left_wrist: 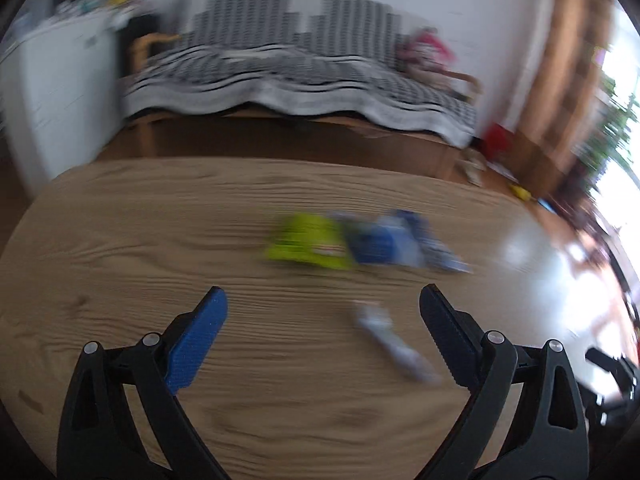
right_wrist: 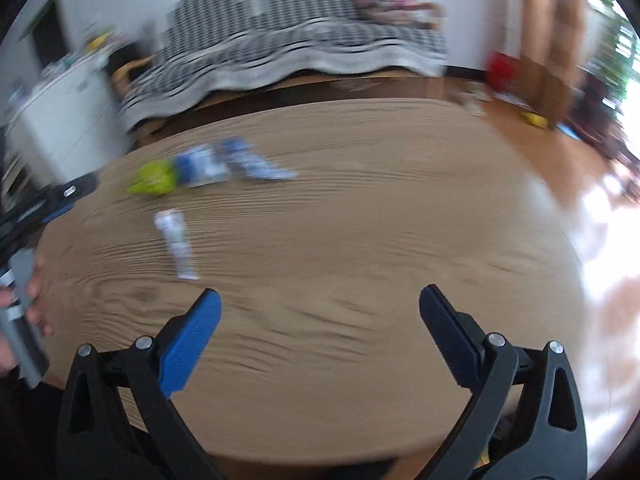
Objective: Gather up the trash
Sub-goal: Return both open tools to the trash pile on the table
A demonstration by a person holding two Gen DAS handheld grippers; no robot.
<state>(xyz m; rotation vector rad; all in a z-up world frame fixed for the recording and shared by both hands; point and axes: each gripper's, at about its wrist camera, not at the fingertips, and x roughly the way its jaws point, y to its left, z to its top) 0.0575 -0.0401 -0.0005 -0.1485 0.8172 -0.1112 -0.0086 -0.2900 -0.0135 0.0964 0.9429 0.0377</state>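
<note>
Left wrist view: left hand-held gripper (left_wrist: 322, 308) spread wide over the wooden counter (left_wrist: 120, 240), nothing gripped. White wrapper (left_wrist: 394, 344) lying between the fingers, untouched. Green packet (left_wrist: 306, 246) and blue packet (left_wrist: 388, 244) farther in, touching, mid-counter. Bare wood all round; far edge before a sofa (left_wrist: 296, 76).

Right wrist view: right hand-held gripper (right_wrist: 320, 306) spread wide, empty, over bare counter near its front edge. Wrapper and packets well off to the left. Everything blurred.
</note>
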